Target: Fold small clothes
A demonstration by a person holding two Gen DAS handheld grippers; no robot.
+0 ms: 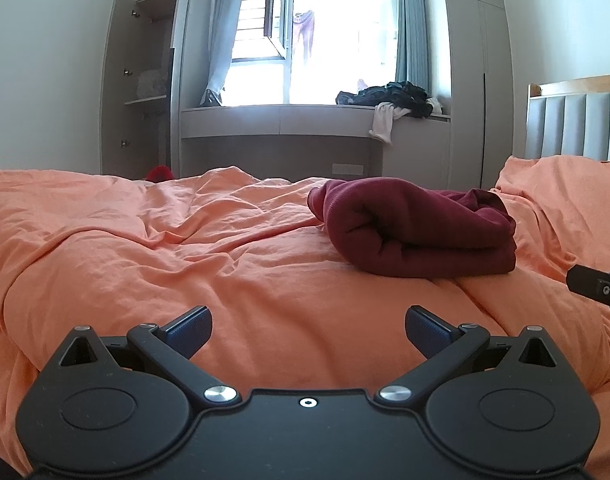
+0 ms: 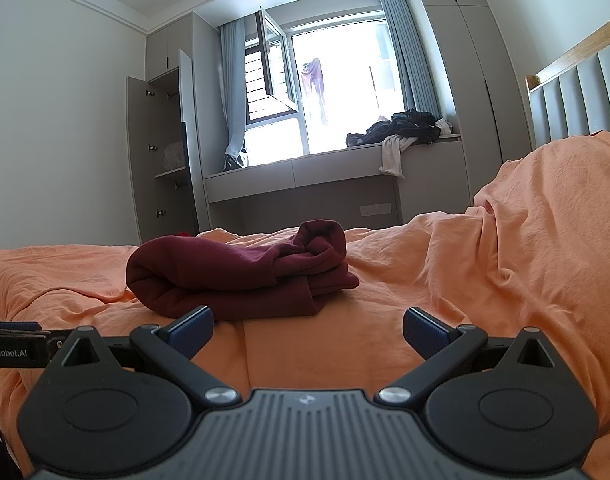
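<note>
On the orange duvet (image 1: 185, 264) lies a folded maroon garment (image 1: 417, 232), just ahead of both grippers and touched by neither. Left gripper (image 1: 308, 330) hangs with fingers spread wide, holding nothing; right gripper (image 2: 308, 330) likewise gapes empty above the bedding.

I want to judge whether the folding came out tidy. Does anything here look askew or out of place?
The maroon garment on the orange duvet is folded only roughly: its top layer bunches into a lump at one end rather than lying flat. Both the left gripper and right gripper are open and clear of it.
</note>
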